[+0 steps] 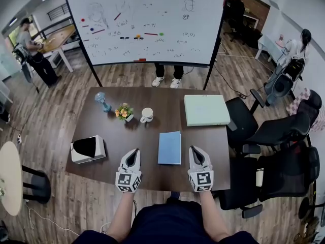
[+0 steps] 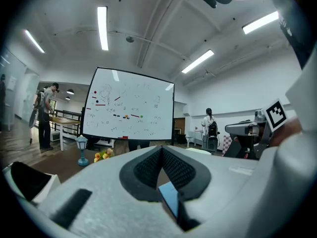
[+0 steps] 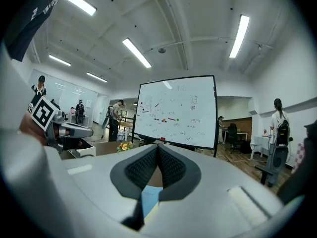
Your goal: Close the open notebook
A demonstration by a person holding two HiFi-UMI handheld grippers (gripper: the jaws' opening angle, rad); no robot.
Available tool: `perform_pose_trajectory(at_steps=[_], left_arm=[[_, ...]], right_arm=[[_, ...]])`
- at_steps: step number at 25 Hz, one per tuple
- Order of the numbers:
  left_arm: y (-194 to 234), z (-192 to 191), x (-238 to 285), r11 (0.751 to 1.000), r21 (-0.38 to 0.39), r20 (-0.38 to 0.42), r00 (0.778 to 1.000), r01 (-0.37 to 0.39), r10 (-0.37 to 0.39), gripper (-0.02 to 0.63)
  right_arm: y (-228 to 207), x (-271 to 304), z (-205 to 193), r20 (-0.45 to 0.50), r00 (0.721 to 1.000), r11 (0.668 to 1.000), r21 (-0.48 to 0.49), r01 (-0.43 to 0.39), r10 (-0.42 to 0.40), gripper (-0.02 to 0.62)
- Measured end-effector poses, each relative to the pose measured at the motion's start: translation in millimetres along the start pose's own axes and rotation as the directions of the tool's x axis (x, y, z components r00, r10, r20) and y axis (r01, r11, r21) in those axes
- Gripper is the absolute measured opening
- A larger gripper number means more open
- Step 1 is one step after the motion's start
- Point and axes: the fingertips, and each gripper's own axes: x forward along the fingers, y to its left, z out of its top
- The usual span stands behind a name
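Note:
A blue notebook point(image 1: 169, 147) lies flat on the dark wooden table point(image 1: 152, 100) with its cover down, between my two grippers. My left gripper point(image 1: 133, 152) rests on the table just left of it, jaws together and holding nothing. My right gripper point(image 1: 194, 150) rests just right of it, also shut and empty. In the left gripper view the jaws point(image 2: 161, 148) meet at the tip, and a corner of the blue notebook point(image 2: 168, 198) shows through the gap below. The right gripper view shows the same: tips point(image 3: 158, 147) touching, the notebook point(image 3: 148, 198) underneath.
A pale green book point(image 1: 205, 110) lies at the back right of the table. A white box point(image 1: 88, 149) sits at the left, with a blue lantern point(image 1: 102, 101), flowers point(image 1: 124, 111) and a white mug point(image 1: 147, 115) behind. A whiteboard point(image 1: 147, 22) stands beyond; office chairs point(image 1: 274, 131) crowd the right.

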Motion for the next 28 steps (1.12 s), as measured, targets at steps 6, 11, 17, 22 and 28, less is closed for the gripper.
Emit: perform_pose_trajectory(at_steps=[6, 11, 17, 22, 28], left_arm=[[-0.2, 7.4, -8.1, 0.998, 0.065, 0.012, 1.000, 0.002, -0.003, -0.014], [3.6, 8.9, -12.8, 1.000, 0.027, 0.017, 1.000, -0.010, 0.010, -0.014], [2.1, 20.9, -14.4, 0.998, 0.066, 0.026, 1.000, -0.009, 0.007, -0.014], [3.7, 20.5, -16.8, 0.997, 0.072, 0.026, 1.000, -0.016, 0.014, -0.012], [5.0, 18.3, -18.9, 0.998, 0.054, 0.018, 1.000, -0.021, 0.020, -0.012]], right_arm=[[-1.4, -9.5, 0.3, 0.009, 1.000, 1.000, 0.004, 0.014, -0.014, 0.006], [-6.5, -13.5, -1.7, 0.012, 0.999, 0.999, 0.031, 0.038, -0.038, 0.006], [-9.9, -16.8, -5.5, 0.002, 0.999, 0.998, 0.048, 0.042, -0.043, 0.006], [-11.6, -17.7, -8.6, -0.008, 0.999, 0.997, 0.065, 0.041, -0.040, 0.006], [-14.3, -17.9, -8.5, -0.011, 0.999, 0.997, 0.058, 0.050, -0.050, 0.006]])
